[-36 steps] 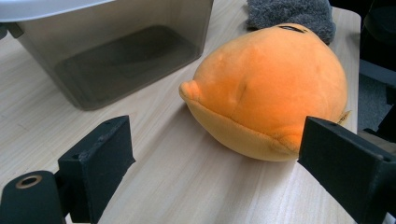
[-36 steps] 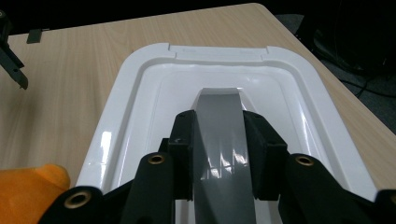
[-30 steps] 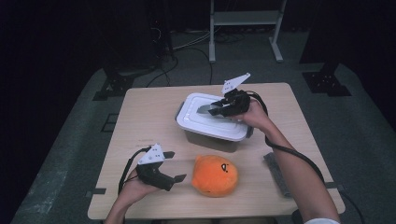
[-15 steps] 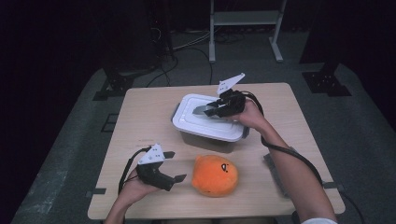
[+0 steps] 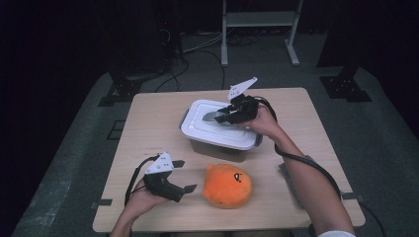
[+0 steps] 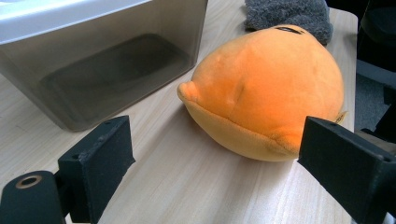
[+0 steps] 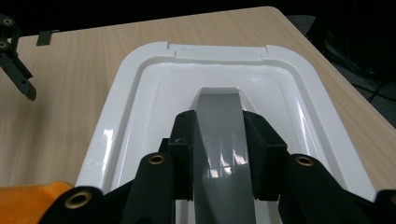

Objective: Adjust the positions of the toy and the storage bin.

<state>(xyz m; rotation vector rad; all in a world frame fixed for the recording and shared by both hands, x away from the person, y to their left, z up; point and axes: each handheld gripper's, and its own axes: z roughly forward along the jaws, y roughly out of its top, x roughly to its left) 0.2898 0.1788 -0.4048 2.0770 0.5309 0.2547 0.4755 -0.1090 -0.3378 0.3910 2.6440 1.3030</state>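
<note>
A grey plastic bin (image 5: 217,147) stands mid-table under a white lid (image 5: 197,127) that sits slightly askew, shifted left of the bin. My right gripper (image 5: 216,116) is shut on the lid's grey handle (image 7: 218,105), its jaws pressed against both sides in the right gripper view (image 7: 218,128). An orange plush toy (image 5: 227,183) lies in front of the bin. My left gripper (image 5: 187,175) is open at the front left, its jaws facing the plush (image 6: 271,84) from a short distance without touching it.
A grey cloth (image 5: 289,174) lies at the right of the table, partly under the person's right forearm, and appears behind the plush in the left gripper view (image 6: 289,14). The bin's translucent wall (image 6: 107,70) is close on the left there. A metal rack (image 5: 259,19) stands beyond the table.
The right gripper has moved the lid slightly left, off square with the bin. The left gripper and the plush have stayed put.
</note>
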